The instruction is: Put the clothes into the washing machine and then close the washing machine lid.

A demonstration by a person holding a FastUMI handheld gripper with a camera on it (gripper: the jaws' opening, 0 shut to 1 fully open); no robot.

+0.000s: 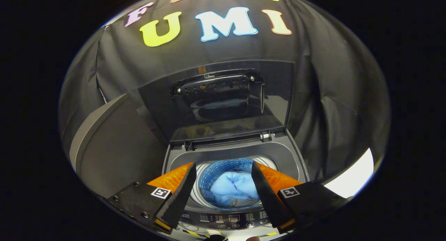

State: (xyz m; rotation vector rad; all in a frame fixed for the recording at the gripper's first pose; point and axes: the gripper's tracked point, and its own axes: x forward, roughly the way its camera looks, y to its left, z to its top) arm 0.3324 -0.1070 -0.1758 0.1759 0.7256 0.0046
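Note:
A small top-loading washing machine (289,157) stands below and ahead of me, its dark lid (223,98) raised upright at the back. A light blue piece of clothing (231,188) lies bunched inside the drum (216,169). My gripper (223,167) hovers above the drum mouth, open, with nothing between its fingers. The blue cloth shows through the gap between the fingers, well below them.
The machine's control panel (231,218) runs along its near edge, just under the fingers. A grey slanted panel (111,147) stands to the left of the machine. Black cloth hangs behind and to the right, with a bright white patch (352,180) low on the right.

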